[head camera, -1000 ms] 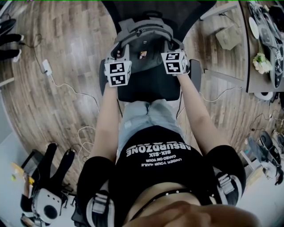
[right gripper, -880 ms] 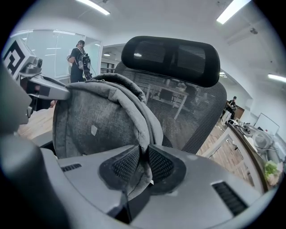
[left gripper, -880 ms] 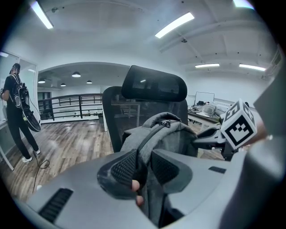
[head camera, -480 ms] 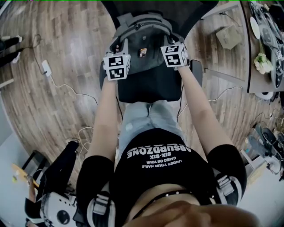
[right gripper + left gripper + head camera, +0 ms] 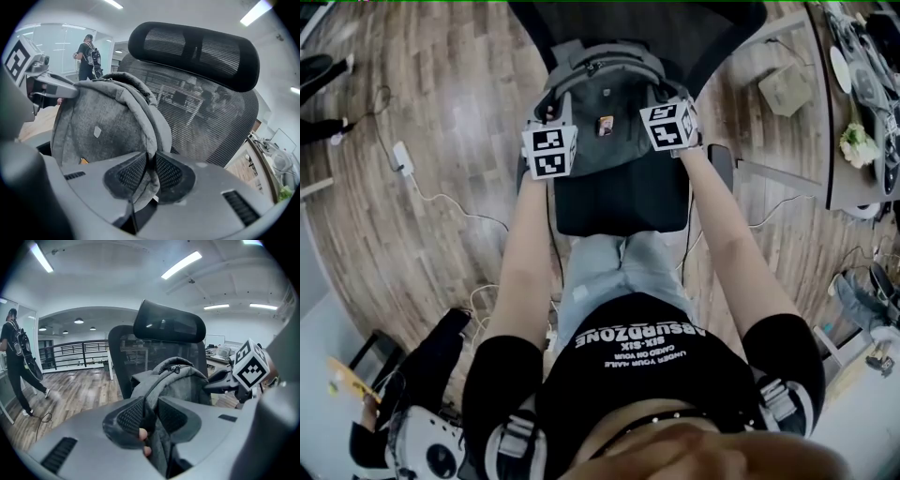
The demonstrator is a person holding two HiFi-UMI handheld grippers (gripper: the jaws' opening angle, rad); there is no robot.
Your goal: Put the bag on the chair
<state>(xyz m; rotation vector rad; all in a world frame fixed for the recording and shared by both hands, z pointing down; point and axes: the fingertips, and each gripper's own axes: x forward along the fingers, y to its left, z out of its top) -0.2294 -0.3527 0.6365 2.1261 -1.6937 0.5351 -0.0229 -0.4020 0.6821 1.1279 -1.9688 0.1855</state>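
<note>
Grey woven fabric fills the gap of the right claw point(image 5: 151, 172), whose ribbed pads are clamped on one padded edge of the bag point(image 5: 105, 124). The left claw point(image 5: 150, 414) has the bag's other side between its pads, and its jaws are closing on it. Just beyond both claws the bag stands upright, its top zip above them and its back close to the mesh backrest of the chair point(image 5: 206, 126), with the headrest point(image 5: 197, 47) higher up. Below the claws, the bag's base seems to rest at the rear of the seat point(image 5: 623, 202), though I can't see the contact itself. To my eye the placing is nearly done. What's left is to loosen both claws, draw them back toward the person, and watch that the bag doesn't slump forward.
</note>
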